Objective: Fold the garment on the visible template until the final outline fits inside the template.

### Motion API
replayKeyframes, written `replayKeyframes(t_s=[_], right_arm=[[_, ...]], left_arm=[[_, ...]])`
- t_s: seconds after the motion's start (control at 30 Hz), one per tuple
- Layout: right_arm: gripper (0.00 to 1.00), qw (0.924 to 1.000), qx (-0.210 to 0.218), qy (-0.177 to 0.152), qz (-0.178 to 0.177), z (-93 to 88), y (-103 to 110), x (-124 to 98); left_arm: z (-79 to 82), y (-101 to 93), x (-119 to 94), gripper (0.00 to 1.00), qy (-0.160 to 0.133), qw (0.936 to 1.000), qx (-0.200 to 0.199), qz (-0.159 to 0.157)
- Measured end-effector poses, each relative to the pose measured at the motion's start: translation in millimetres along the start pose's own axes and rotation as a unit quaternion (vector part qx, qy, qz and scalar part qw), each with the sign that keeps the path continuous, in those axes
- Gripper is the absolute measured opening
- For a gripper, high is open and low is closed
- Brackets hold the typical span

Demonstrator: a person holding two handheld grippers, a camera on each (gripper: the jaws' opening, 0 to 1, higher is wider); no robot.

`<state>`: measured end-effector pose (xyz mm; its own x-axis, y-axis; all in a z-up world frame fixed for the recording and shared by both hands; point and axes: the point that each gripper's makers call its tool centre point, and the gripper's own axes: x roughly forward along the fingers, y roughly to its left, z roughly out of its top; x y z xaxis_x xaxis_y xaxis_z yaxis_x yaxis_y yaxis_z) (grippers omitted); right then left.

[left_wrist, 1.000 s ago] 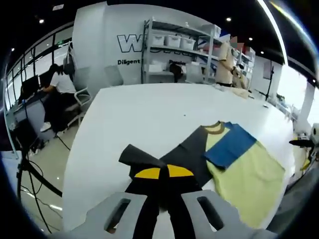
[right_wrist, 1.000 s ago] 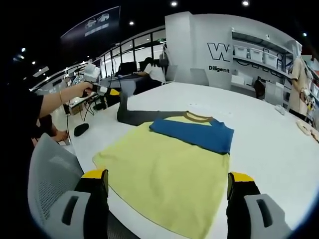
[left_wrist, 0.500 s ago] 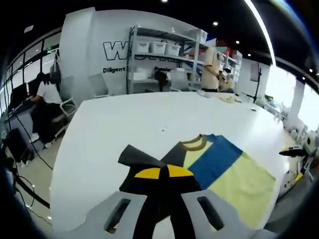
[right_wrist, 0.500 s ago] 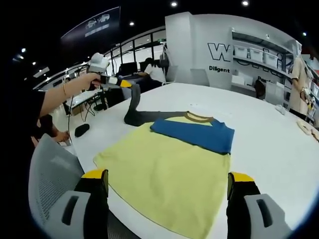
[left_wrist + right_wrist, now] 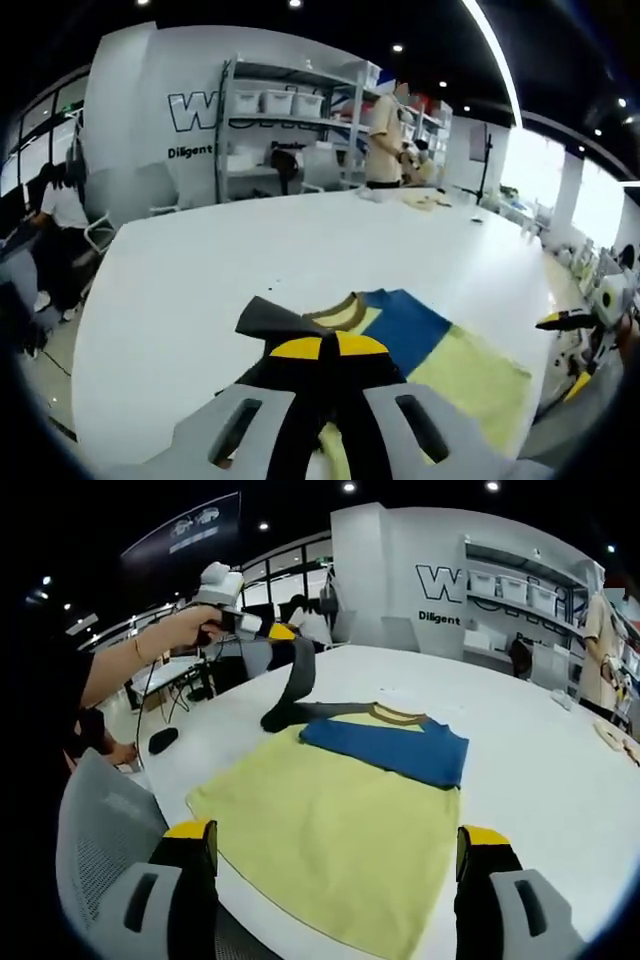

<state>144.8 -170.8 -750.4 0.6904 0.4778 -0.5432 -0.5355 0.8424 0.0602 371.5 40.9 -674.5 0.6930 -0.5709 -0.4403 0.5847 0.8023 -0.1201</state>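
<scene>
Your left gripper (image 5: 283,633), upper left, is clamping the limp dark sleeve (image 5: 295,685); pinch its cuff. Your right gripper (image 5: 335,865) is gaping, empty.

The left gripper view looks from close above the garment's (image 5: 440,355) dark sleeve across the desk (image 5: 250,250) toward shelving (image 5: 290,130). The right gripper view faces the garment's hem from the desk edge; both share garment and shelving
</scene>
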Motion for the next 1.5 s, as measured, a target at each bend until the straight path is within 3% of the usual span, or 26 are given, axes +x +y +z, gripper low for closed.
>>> replayKeyframes(t_s=[0.53, 0.93, 1.07, 1.23, 1.5], right_arm=[[0.99, 1.0, -0.002, 0.006, -0.002, -1.7, -1, 0], [0.99, 1.0, 0.001, 0.008, -0.006, -2.0, -4, 0], [0.99, 0.9999, 0.003, 0.008, -0.008, -1.7, -5, -1], [0.99, 0.9999, 0.002, 0.01, -0.009, -2.9, -6, 0], [0.99, 0.9998, 0.004, 0.011, -0.014, -4.9, -8, -2]], left_arm=[[21.9, -54.8, 32, 0.03, 0.006, 0.9986, 0.02, -0.049], [11.2, -90.1, 59, 0.03, 0.023, 0.9967, 0.013, -0.077], [15.6, -109.0, 67, 0.03, 0.018, 0.9955, 0.012, -0.092], [18.5, -118.5, 74, 0.03, 0.011, 0.9957, 0.018, -0.09], [-4.9, -137.0, 93, 0.03, 0.035, 0.9942, 0.024, -0.098]])
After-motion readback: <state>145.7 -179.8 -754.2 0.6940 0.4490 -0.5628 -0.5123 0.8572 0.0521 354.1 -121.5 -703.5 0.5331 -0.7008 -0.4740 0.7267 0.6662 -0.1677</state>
